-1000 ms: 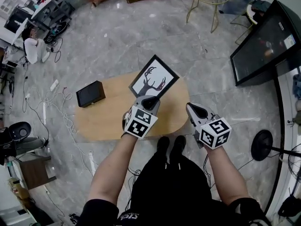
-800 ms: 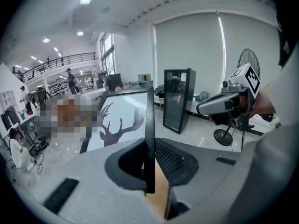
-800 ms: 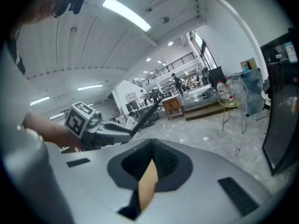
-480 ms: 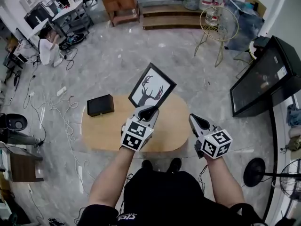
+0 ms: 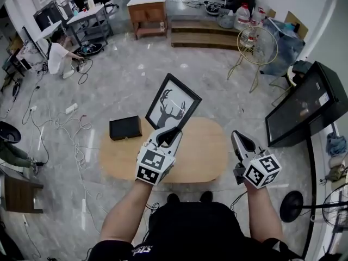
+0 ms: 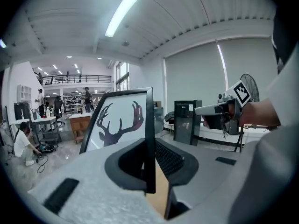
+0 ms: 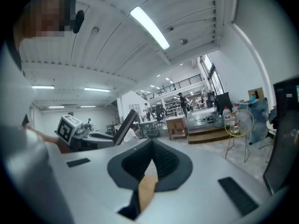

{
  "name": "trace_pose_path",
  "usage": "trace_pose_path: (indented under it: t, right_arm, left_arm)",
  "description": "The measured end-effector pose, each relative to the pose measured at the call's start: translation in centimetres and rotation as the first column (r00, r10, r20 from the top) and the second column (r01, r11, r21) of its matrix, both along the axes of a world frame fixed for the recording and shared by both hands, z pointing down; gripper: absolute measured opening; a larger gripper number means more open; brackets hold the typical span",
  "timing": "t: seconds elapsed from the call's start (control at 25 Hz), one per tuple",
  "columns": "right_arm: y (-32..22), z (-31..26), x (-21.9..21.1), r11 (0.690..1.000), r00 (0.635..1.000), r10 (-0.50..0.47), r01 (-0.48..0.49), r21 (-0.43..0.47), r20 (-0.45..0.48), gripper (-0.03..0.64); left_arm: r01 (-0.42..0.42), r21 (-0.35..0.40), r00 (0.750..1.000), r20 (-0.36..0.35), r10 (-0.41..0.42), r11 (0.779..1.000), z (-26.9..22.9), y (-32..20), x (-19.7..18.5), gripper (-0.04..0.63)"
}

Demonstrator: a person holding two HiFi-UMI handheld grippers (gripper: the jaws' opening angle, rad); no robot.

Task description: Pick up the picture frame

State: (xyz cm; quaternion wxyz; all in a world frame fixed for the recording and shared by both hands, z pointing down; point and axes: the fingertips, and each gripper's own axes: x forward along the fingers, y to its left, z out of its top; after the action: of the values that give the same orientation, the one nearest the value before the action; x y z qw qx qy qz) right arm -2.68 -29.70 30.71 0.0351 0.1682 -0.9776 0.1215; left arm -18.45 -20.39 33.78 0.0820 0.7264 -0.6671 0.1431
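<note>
The picture frame [image 5: 173,103], black-edged with a deer-antler print on white, hangs tilted in the air above the oval wooden table [image 5: 201,151]. My left gripper [image 5: 167,135] is shut on its lower edge. In the left gripper view the frame's [image 6: 119,118] black edge runs upright between the jaws of the left gripper [image 6: 150,148]. My right gripper [image 5: 240,138] is held out to the right of the frame, apart from it, and carries nothing. In the right gripper view the right gripper's [image 7: 152,146] jaws meet at the tip, with the frame [image 7: 125,124] off to its left.
A black box [image 5: 125,128] lies on the table's left end. A large dark screen [image 5: 304,105] stands to the right and a gold wire stand [image 5: 258,45] behind it. Cables [image 5: 65,124] trail over the grey floor at left, where a person [image 5: 54,58] sits.
Both grippers have risen. The frame has gone up with the left gripper, higher above the table. The head view has tipped up and takes in more of the room.
</note>
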Motion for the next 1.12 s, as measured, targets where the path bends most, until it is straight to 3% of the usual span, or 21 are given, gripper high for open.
trace_pose_path:
  t: [0.28, 0.44, 0.6, 0.76, 0.92, 1.12]
  right_arm:
    - [6.2, -2.4, -4.4, 0.999, 0.999, -0.045, 0.044, 0.030, 0.028, 0.005]
    - [6.6, -3.1, -4.2, 0.993, 0.993, -0.112, 0.110, 0.048, 0.036, 0.005]
    - [5.6, -4.0, -3.3, 0.985, 0.985, -0.165, 0.161, 0.062, 0.052, 0.005]
    - [3.6, -4.1, -1.7, 0.980, 0.980, -0.192, 0.189, 0.065, 0.052, 0.005]
    - [3.5, -4.7, -1.4, 0.969, 0.974, -0.222, 0.215, 0.120, 0.049, 0.003]
    - [4.6, -4.6, -2.4, 0.973, 0.979, -0.199, 0.192, 0.126, 0.050, 0.003]
  left_arm:
    - [0.045, 0.070, 0.998, 0.032, -0.047, 0.997, -2.0, 6.5, -4.7, 0.069]
    - [0.131, 0.084, 0.991, 0.001, -0.131, 0.988, -2.4, 8.0, -5.1, 0.069]
    - [0.240, 0.105, 0.971, -0.012, -0.240, 0.965, -3.6, 9.0, -5.6, 0.069]
    - [0.299, 0.116, 0.954, -0.025, -0.298, 0.947, -4.3, 8.6, -5.0, 0.069]
    - [0.316, 0.114, 0.949, -0.049, -0.312, 0.942, -4.4, 8.4, -4.8, 0.069]
    - [0.286, 0.116, 0.958, -0.047, -0.282, 0.951, -4.3, 8.6, -5.1, 0.069]
